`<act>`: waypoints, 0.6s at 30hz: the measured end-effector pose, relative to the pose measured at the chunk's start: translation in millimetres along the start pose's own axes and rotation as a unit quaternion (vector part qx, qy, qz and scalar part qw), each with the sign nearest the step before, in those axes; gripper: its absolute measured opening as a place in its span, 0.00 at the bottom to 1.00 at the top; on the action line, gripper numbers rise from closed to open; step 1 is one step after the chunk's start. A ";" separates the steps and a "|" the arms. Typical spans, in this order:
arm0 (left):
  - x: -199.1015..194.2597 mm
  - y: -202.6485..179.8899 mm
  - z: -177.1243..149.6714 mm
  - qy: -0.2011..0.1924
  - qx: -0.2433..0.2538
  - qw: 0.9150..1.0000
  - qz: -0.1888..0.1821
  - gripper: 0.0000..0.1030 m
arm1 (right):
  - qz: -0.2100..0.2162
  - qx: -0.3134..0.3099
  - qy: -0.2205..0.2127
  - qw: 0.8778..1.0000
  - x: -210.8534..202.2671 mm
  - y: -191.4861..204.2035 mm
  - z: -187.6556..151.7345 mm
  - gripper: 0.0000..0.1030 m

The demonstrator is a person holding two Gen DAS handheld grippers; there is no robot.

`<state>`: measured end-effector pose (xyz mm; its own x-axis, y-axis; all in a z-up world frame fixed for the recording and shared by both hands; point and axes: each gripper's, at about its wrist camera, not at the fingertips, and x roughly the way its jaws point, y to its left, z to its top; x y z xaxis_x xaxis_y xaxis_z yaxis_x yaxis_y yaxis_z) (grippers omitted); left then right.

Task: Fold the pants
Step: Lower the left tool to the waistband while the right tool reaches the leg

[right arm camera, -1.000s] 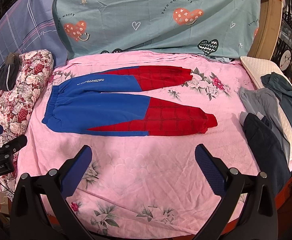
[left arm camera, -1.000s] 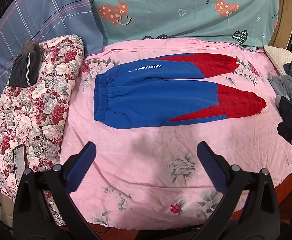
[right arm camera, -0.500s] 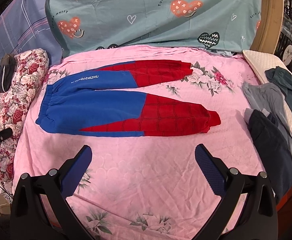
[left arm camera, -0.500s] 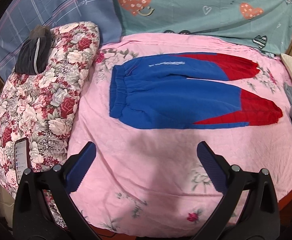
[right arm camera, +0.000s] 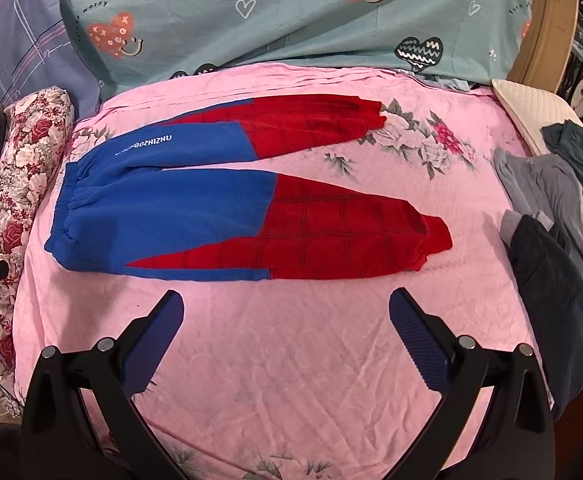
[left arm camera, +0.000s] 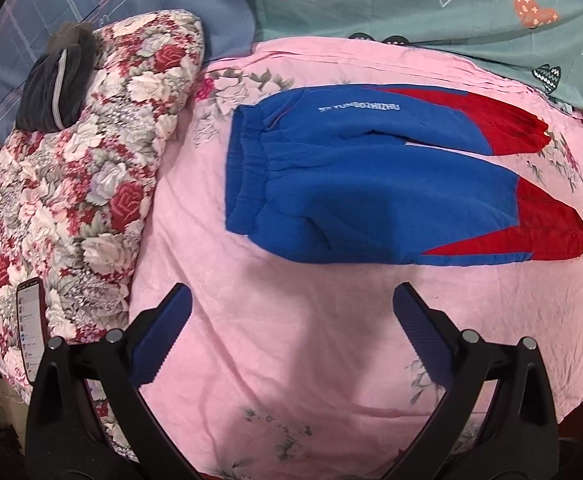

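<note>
- Two grippers, left gripper (left arm camera: 291, 312) and right gripper (right arm camera: 285, 312), hover with jaws spread wide, holding nothing.
- Blue-and-red fleece pants (right arm camera: 227, 204) lie flat on the pink floral bedsheet (right arm camera: 291, 360).
- Their white lettering is partly unreadable.

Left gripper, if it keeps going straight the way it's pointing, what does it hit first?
Probably the pink bedsheet, then the blue near edge of the pants just beyond. The left gripper is open with nothing between its fingers, though depth is hard to judge here.
</note>
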<state>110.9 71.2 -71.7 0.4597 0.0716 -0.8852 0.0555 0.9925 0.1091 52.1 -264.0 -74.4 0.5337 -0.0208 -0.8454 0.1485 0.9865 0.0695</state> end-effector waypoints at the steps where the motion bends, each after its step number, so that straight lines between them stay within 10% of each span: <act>1: 0.8 -5.2 1.9 -0.001 0.005 1.000 -0.005 0.98 | 0.003 -0.003 -0.002 1.000 0.8 1.9 3.3 0.99; 18: 52.1 -4.1 17.2 -0.020 0.038 0.999 0.017 0.98 | 0.033 -0.041 0.001 0.999 36.1 15.4 18.1 0.99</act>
<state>149.8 69.1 -110.5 0.4971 0.1000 -0.8619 0.1054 0.9790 0.1744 88.7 -252.5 -94.3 0.5386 0.0456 -0.8413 0.0438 0.9957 0.0821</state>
